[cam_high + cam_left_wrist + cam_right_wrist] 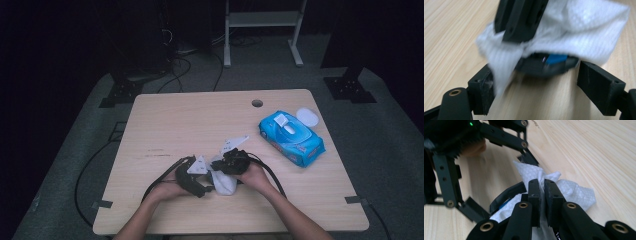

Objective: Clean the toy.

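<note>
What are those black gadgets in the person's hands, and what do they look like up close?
They are two hand-held tongs. The left tongs and right tongs are black, built from jointed bars with brass-coloured pivot rings, ending in blocky rectangular pads. Each carries a grey three-cornered plate on top and trails a black cable. A small green light glows on the left one. The forearms are bare, with no sleeves in sight.

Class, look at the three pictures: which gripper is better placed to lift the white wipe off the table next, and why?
The right gripper, probably. Its jaws are already pinched on the white wipe, while the left gripper stands open around it, with a loose fold at one finger.
</note>
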A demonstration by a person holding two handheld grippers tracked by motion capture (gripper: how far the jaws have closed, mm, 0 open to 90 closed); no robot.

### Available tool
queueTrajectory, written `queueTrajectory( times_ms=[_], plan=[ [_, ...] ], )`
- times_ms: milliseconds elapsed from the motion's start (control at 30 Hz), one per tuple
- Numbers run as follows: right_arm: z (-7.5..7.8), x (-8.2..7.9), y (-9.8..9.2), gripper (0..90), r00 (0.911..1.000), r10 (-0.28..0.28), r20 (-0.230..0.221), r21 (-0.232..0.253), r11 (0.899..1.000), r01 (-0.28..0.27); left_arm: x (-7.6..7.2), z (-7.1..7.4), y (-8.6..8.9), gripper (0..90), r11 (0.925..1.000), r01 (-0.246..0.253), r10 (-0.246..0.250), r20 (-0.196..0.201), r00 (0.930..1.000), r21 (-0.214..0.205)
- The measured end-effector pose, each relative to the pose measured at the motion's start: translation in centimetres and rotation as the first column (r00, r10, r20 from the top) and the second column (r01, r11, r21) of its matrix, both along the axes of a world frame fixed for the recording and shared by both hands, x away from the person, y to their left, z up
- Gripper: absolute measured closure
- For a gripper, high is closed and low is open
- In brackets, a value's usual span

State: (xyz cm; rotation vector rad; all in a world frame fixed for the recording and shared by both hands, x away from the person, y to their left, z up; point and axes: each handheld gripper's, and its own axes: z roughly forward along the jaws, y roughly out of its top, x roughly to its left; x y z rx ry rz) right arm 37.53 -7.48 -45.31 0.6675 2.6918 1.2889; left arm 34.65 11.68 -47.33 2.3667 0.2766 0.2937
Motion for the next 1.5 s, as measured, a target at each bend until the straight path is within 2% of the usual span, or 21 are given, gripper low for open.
queueTrajectory(
  times_ms=[67,100,233,333,500,567,700,800,1033,1200,1267,1333,1433,1500],
  plan=[
    [0.2,-0.1,0.1,83.4,1.0000,0.009,0.004,-0.009,1.000,-0.009,0.1,0.0,-0.1,19.3,1.0000,-0.002,0.002,-0.011,0.9999,-0.004],
    [0.4,-0.1,-0.1,83.4,1.0000,0.007,0.001,-0.003,1.000,-0.007,0.2,0.1,-0.1,23.1,1.0000,-0.002,0.002,-0.004,1.0000,-0.003],
    [1.1,0.1,-1.5,83.4,0.9998,-0.017,0.006,0.014,1.000,0.017,0.2,0.1,-0.2,25.1,1.0000,0.001,-0.001,-0.010,0.9999,-0.004],
    [0.9,0.1,-2.1,83.4,0.9998,-0.021,-0.003,0.004,1.000,0.021,0.1,0.0,-0.4,18.7,1.0000,0.007,-0.007,-0.010,0.9999,-0.001],
    [0.5,-0.1,-1.7,83.3,0.9999,-0.002,-0.013,-0.006,1.000,0.002,0.5,0.0,-1.0,16.3,0.9999,0.004,-0.004,-0.046,0.9989,-0.010],
    [0.3,0.1,-1.7,83.4,0.9994,-0.001,-0.035,0.016,1.000,0.001,0.9,0.0,-1.2,13.9,1.0000,0.003,-0.003,-0.042,0.9991,-0.004],
    [0.1,0.2,-1.5,83.4,0.9986,0.001,-0.053,0.029,1.000,0.001,1.4,-0.1,-1.5,14.1,1.0000,0.004,-0.004,-0.065,0.9979,-0.006],
    [0.1,0.2,-1.4,83.4,0.9991,0.001,-0.044,0.020,1.000,0.000,1.4,0.0,-1.4,20.5,0.9999,0.012,-0.012,-0.067,0.9976,-0.010],
    [0.3,0.2,-3.2,83.4,0.9992,-0.026,-0.030,0.021,0.999,0.027,1.5,-0.1,-1.0,23.5,0.9994,0.029,-0.030,-0.082,0.9962,-0.021],
    [0.3,0.3,-4.6,83.5,0.9976,-0.061,-0.033,0.028,0.998,0.062,1.4,0.0,-1.2,25.4,0.9990,0.042,-0.043,-0.057,0.9974,-0.016],
    [0.2,0.2,-4.6,83.4,0.9976,-0.061,-0.032,0.032,0.998,0.062,1.4,-0.1,-1.3,22.7,0.9985,0.049,-0.050,-0.055,0.9972,-0.023],
    [0.3,0.1,-4.3,83.6,0.9980,-0.053,-0.034,0.033,0.998,0.055,1.4,-0.1,-1.4,19.9,0.9990,0.042,-0.043,-0.051,0.9978,-0.013],
    [0.4,-0.1,-3.7,83.8,0.9989,-0.021,-0.042,0.035,0.999,0.022,1.3,0.0,-1.4,22.0,0.9991,0.040,-0.041,-0.042,0.9983,-0.013],
    [0.6,-0.3,-3.5,83.8,0.9996,-0.014,-0.026,0.018,1.000,0.014,1.3,0.0,-1.3,24.1,0.9990,0.044,-0.044,-0.043,0.9981,-0.012]
  ],
)
